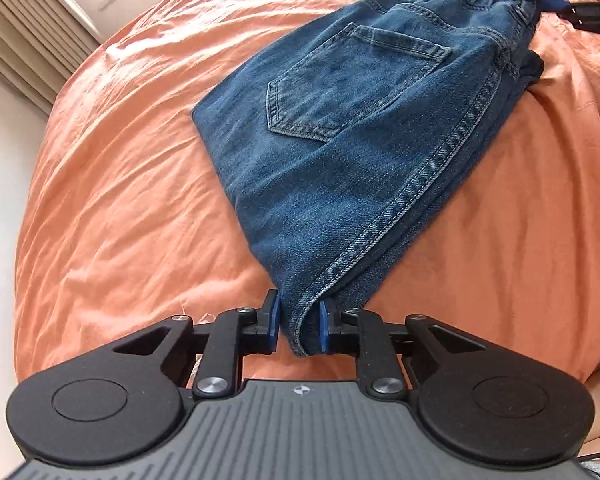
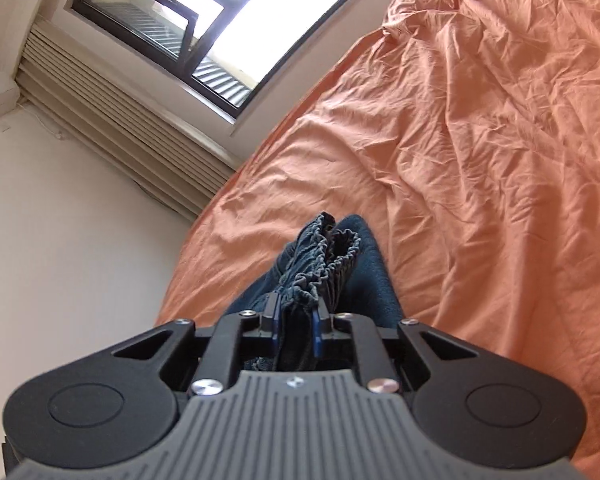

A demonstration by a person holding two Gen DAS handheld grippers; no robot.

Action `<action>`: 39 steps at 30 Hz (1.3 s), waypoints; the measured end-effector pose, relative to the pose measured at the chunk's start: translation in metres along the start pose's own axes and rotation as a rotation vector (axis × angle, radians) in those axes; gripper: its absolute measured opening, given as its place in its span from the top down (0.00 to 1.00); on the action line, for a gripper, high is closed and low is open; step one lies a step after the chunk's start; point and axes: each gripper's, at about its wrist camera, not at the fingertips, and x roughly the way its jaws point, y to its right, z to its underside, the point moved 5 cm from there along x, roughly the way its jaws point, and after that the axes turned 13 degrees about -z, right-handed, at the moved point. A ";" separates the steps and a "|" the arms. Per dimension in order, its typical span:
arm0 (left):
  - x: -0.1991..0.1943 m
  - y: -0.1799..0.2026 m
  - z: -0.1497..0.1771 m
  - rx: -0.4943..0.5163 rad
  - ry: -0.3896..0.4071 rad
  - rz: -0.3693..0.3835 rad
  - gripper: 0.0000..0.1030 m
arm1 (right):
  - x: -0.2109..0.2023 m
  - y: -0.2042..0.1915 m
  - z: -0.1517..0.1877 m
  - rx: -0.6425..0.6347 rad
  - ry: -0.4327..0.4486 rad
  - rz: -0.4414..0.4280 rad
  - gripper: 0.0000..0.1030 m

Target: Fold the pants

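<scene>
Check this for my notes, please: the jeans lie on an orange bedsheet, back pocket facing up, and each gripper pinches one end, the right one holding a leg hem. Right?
Not quite. The right gripper holds the gathered elastic waistband of the jeans, as the right wrist view shows. The rest stands: they lie on the orange bedsheet, back pocket up, and the left gripper pinches the opposite end.

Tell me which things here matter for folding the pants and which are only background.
In the job:
- jeans
- left hand-held gripper, shut on the lower fold of the jeans
- right hand-held gripper, shut on the elastic waistband

Background:
- orange bedsheet
- window
- slatted vent
</scene>
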 end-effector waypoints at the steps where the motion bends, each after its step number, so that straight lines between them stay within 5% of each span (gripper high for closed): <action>1: 0.002 0.001 0.000 -0.010 -0.008 0.007 0.80 | 0.000 0.010 0.004 0.032 -0.016 0.031 0.91; 9: 0.043 -0.005 0.009 -0.158 -0.199 0.126 0.80 | 0.014 0.043 0.021 0.055 -0.106 0.145 0.92; 21: 0.019 -0.018 0.029 -0.199 -0.275 0.147 0.78 | 0.007 0.040 0.025 0.000 -0.077 0.198 0.78; 24: 0.001 -0.030 0.027 -0.229 -0.212 0.114 0.77 | -0.003 0.029 0.027 -0.062 -0.064 0.242 0.72; 28: -0.014 -0.055 0.017 -0.357 -0.113 0.130 0.62 | -0.017 0.016 0.028 -0.135 -0.028 0.246 0.67; 32: -0.024 -0.070 0.000 -0.492 0.010 0.152 0.56 | -0.025 0.012 0.027 -0.088 -0.003 0.139 0.61; 35: -0.015 -0.078 -0.007 -0.630 0.072 0.253 0.56 | -0.024 0.016 0.031 0.024 -0.011 0.041 0.51; 39: 0.010 -0.087 -0.018 -0.805 0.086 0.370 0.43 | -0.019 0.023 0.033 0.040 -0.023 0.068 0.45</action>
